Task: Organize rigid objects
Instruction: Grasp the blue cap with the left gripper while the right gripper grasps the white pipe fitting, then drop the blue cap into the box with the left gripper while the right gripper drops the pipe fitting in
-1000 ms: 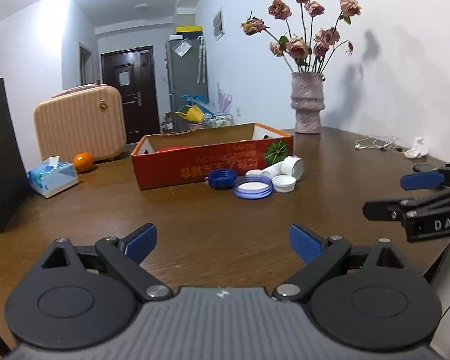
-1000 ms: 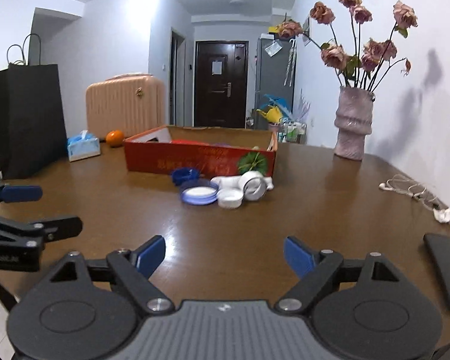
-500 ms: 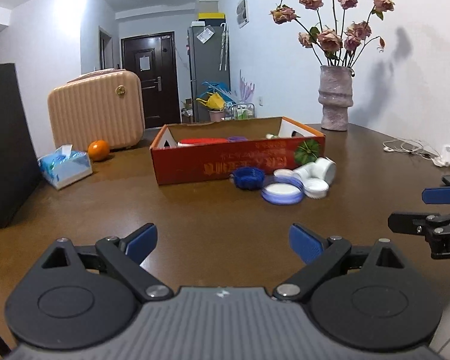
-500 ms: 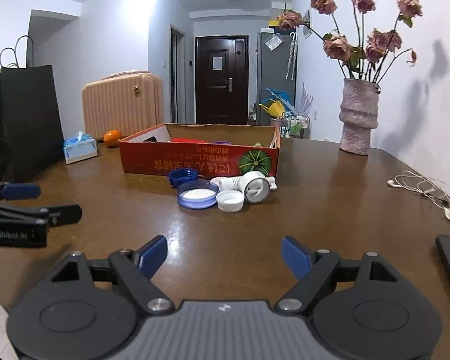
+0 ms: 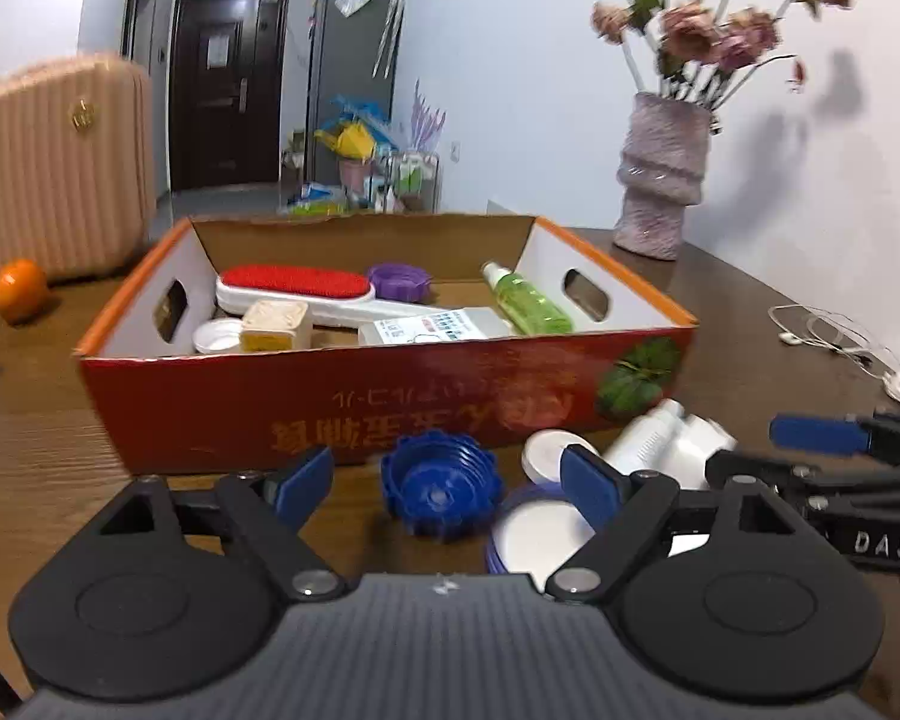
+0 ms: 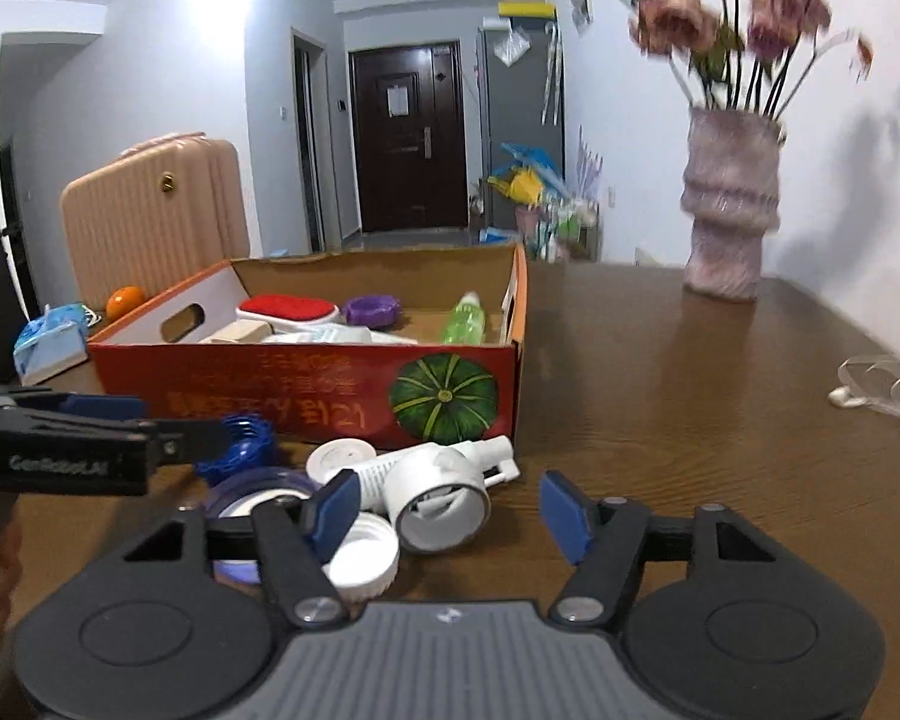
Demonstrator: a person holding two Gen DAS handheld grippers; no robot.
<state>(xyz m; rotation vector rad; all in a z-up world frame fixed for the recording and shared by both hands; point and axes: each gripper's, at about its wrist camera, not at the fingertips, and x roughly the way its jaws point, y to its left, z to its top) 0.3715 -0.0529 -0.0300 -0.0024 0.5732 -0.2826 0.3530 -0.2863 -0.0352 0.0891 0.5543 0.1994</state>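
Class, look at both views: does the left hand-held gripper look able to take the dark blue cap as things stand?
Probably yes. The dark blue cap lies on the table between the left hand-held gripper's open fingers, whose jaws have just been closing; nothing blocks it.

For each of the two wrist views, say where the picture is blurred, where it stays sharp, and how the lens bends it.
Left wrist view: the flowers and vase smear with motion, while the left gripper at the bottom stays sharp; dark corners mark the fisheye. Right wrist view: the flowers blur most, the red box looks slightly soft, the right gripper is crisp, and the walls bow outward.
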